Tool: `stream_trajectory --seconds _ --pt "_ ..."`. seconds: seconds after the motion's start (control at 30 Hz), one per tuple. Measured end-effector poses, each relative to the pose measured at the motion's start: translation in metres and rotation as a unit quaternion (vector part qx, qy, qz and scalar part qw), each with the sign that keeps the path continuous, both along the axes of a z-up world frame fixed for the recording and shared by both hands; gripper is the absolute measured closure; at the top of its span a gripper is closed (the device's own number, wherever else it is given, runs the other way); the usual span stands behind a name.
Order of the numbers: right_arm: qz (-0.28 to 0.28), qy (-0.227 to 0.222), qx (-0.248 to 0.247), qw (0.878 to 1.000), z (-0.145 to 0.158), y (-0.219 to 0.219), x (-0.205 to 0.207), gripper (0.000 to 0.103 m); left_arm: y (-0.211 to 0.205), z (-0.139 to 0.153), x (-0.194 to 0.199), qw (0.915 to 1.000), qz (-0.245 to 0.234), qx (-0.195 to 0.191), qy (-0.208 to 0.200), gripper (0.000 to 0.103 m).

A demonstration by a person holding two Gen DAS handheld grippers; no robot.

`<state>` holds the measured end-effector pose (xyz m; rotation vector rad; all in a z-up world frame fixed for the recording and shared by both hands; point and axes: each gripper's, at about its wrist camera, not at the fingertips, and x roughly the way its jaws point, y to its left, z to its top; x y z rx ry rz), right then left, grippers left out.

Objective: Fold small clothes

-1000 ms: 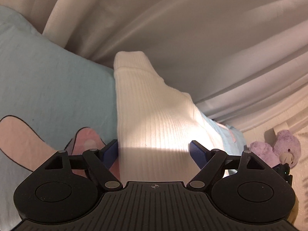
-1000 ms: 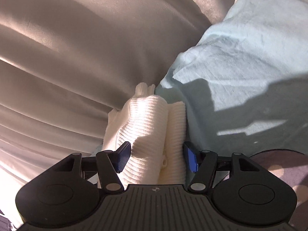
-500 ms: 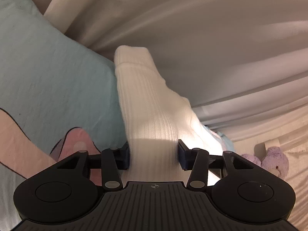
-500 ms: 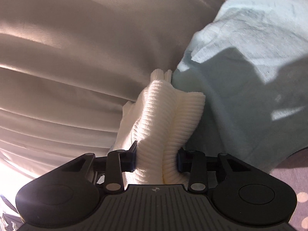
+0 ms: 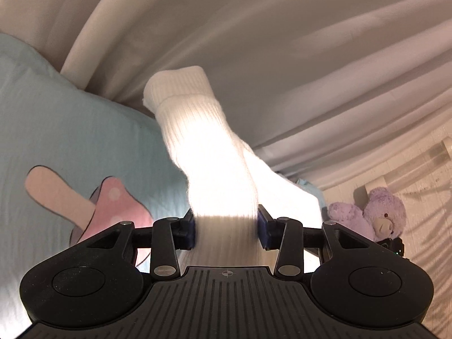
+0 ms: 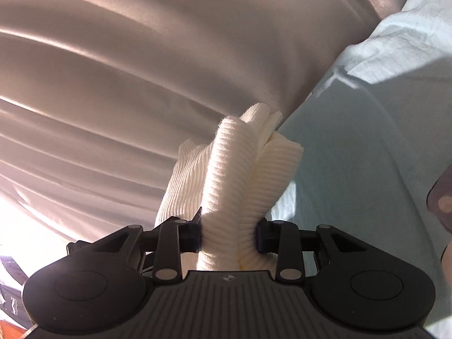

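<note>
While both ends of the white ribbed sock were pinched and raised off the bedding, no finished fold could be recorded. Item one, left gripper: jaws partway in, having just closed on a flat, sunlit stretch of the sock, pads pressing either edge; the far end of the sock, apparently a doubled cuff, stood up beyond the fingers and did not rest on anything visible. Item two, right gripper: jaws narrower, likewise just closed, clamped on a bunched, gathered part of the white ribbed sock, its ribs crushed into several upright pleats. Whether this was a single sock or a pair laid together could not be told. Location of the piece: held in the air over a pale blue blanket with a pink mushroom print, cream sheets rumpled behind. Also present, not part of the work: a purple plush bear at the far right of the left view. Judged progress: early, at the pick-up stage. Outstanding: straightening the bunched end, bringing one end over the other, laying the piece flat, releasing; any further garments were not in view.
</note>
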<state>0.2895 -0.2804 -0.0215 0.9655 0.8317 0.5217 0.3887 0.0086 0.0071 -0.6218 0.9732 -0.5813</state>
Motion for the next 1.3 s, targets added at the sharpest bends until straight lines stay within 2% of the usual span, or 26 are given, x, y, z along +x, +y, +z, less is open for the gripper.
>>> stream_trajectory --seconds 0.2,0.37,0.43,0.5,0.53,0.6,0.67,0.7,0.77,0.83,0.87,0.9,1.0,1.07,1.17,1.3 --pt "0.040 0.016 0.000 0.999 -0.006 0.034 -0.028 0.071 0.026 0.005 -0.047 0.9991 0.005 0.041 -0.001 0.058" --pt "0.050 0.049 -0.004 0.998 -0.028 0.060 -0.043 0.071 0.046 -0.014 -0.073 0.9962 0.026 0.083 0.005 0.056" --pt "0.048 0.060 -0.041 0.996 -0.033 0.067 -0.047 0.069 0.049 -0.024 -0.081 0.9933 0.033 0.110 0.009 0.052" --pt "0.019 0.056 -0.099 0.993 -0.031 0.064 -0.057 0.060 0.053 -0.033 -0.090 0.9849 0.056 0.163 0.011 0.050" --pt "-0.006 0.048 -0.131 0.990 -0.025 0.061 -0.063 0.056 0.057 -0.034 -0.096 0.9817 0.068 0.178 0.005 0.048" --pt "-0.072 0.015 -0.198 0.977 -0.010 0.055 -0.079 0.056 0.070 -0.033 -0.113 0.9774 0.101 0.185 -0.020 0.045" --pt "-0.104 -0.033 -0.231 0.967 -0.004 0.060 -0.092 0.057 0.075 -0.028 -0.124 0.9680 0.142 0.203 -0.039 0.039" --pt "-0.093 -0.051 -0.236 0.966 0.001 0.071 -0.093 0.058 0.075 -0.027 -0.126 0.9632 0.159 0.212 -0.046 0.038" --pt "-0.057 -0.085 -0.252 0.962 0.008 0.104 -0.088 0.066 0.072 -0.026 -0.121 0.9590 0.169 0.220 -0.057 0.036" --pt "-0.041 -0.113 -0.285 0.951 0.009 0.140 -0.078 0.069 0.065 -0.025 -0.111 0.9565 0.185 0.215 -0.067 0.025" --pt "-0.048 -0.121 -0.302 0.944 0.003 0.157 -0.062 0.071 0.056 -0.025 -0.105 0.9526 0.201 0.215 -0.076 0.023" --pt "-0.053 -0.119 -0.323 0.937 -0.001 0.169 -0.054 0.072 0.048 -0.026 -0.098 0.9462 0.222 0.221 -0.080 0.020" --pt "-0.060 -0.103 -0.369 0.922 -0.014 0.189 -0.028 0.074 0.036 -0.040 -0.076 0.9272 0.275 0.245 -0.066 0.019" --pt "-0.064 -0.091 -0.376 0.920 -0.023 0.188 -0.019 0.074 0.030 -0.052 -0.062 0.9260 0.274 0.252 -0.060 0.019" --pt "-0.077 -0.123 -0.416 0.898 -0.036 0.193 -0.013 0.080 0.017 -0.066 -0.049 0.9232 0.250 0.284 -0.070 0.019" --pt "-0.080 -0.152 -0.427 0.888 -0.044 0.185 -0.020 0.080 0.009 -0.074 -0.042 0.9158 0.233 0.316 -0.083 0.013"
